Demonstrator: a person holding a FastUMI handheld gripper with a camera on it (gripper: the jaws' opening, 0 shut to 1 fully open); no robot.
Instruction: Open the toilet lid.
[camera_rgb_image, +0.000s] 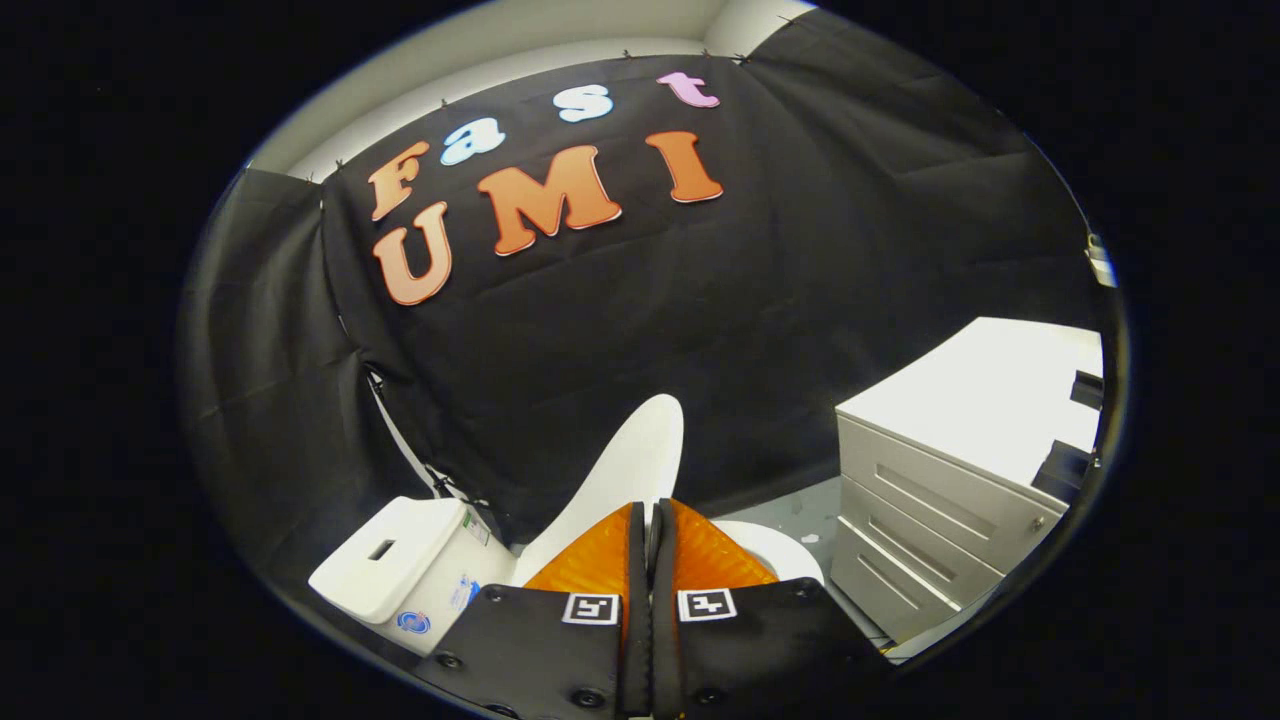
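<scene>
Two gripper (650, 520) fingers sit pressed together on the thin edge of the raised white toilet lid (625, 470), which stands tilted between them, rising beyond the tips. Right of the fingers lies the seat rim (785, 548). To finish well, I'd keep the pinch firm and swing the lid back toward the cistern (400, 560), near left. A shut drawer cabinet (930, 510) stands right, contents hidden.

White toilet lid (630, 460), white seat (775, 548) and white cistern (400, 560) with a small blue mark on its side. Right of the toilet, pale grey drawer cabinet (930, 520) with white top. Behind, plain black cloth wall (700, 330).
</scene>
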